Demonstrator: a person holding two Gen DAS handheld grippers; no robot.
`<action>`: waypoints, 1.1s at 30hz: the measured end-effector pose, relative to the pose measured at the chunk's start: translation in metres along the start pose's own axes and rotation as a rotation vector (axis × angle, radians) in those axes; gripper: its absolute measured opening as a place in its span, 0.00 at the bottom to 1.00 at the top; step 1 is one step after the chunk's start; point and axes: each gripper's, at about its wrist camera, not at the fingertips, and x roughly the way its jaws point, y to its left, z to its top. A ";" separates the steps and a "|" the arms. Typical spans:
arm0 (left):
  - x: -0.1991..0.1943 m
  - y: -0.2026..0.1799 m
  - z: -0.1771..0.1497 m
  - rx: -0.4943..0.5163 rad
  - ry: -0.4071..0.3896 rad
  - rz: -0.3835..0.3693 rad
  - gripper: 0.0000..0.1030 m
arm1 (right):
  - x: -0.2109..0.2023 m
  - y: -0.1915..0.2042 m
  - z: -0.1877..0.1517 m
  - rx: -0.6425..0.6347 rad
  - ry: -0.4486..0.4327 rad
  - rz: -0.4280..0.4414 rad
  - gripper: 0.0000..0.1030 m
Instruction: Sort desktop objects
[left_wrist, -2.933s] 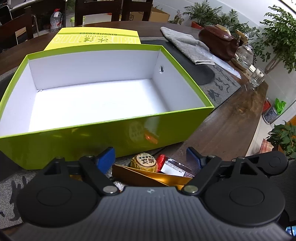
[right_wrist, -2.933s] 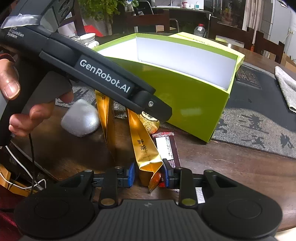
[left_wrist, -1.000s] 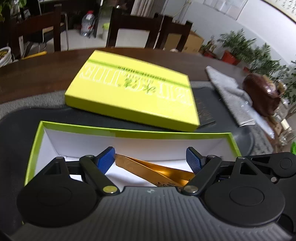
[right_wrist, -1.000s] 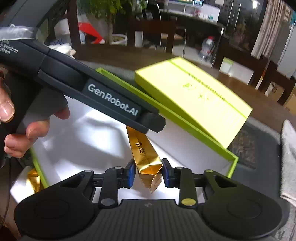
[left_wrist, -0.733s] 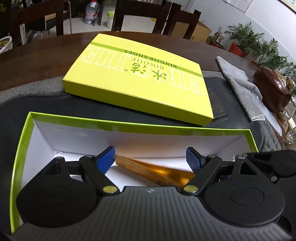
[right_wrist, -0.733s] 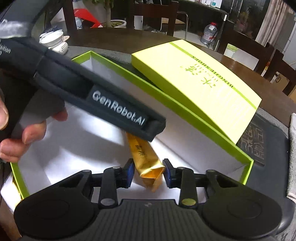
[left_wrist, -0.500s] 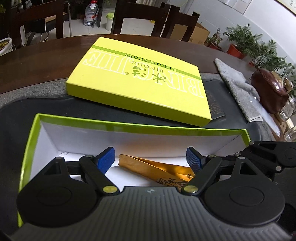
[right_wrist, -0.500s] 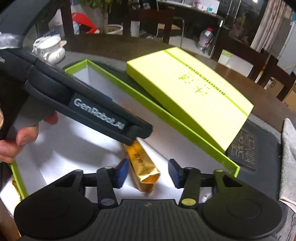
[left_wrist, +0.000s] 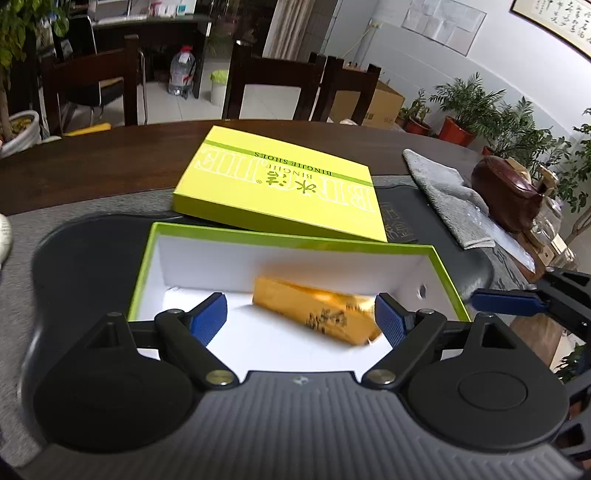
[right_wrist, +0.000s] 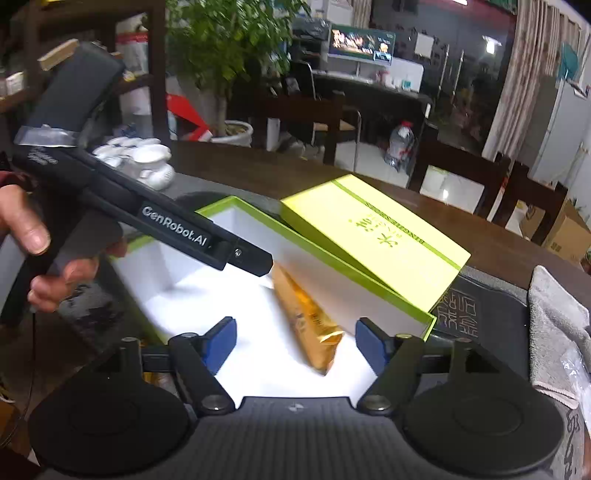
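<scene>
Released gold packet (right_wrist: 308, 319) in box (right_wrist: 321, 258), hand-held grippers apart

The gold packet (left_wrist: 317, 312) inside the shoe box (left_wrist: 291, 242) is motion-blurred, its print unreadable, and whether it lies on the floor or is perhaps falling cannot be told.

Right tongs (right_wrist: 296, 344) spread wide, gold packet (right_wrist: 308, 319) inside green box (right_wrist: 332, 269)
</scene>
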 end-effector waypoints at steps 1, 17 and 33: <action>-0.007 0.000 -0.004 0.004 -0.007 0.001 0.84 | -0.008 0.005 -0.003 -0.004 -0.010 0.003 0.74; -0.051 0.010 -0.073 -0.058 0.053 0.037 0.84 | -0.015 0.079 -0.075 -0.036 0.142 0.157 0.56; -0.009 0.025 -0.085 -0.219 0.182 0.056 0.83 | 0.012 0.092 -0.092 -0.008 0.206 0.184 0.30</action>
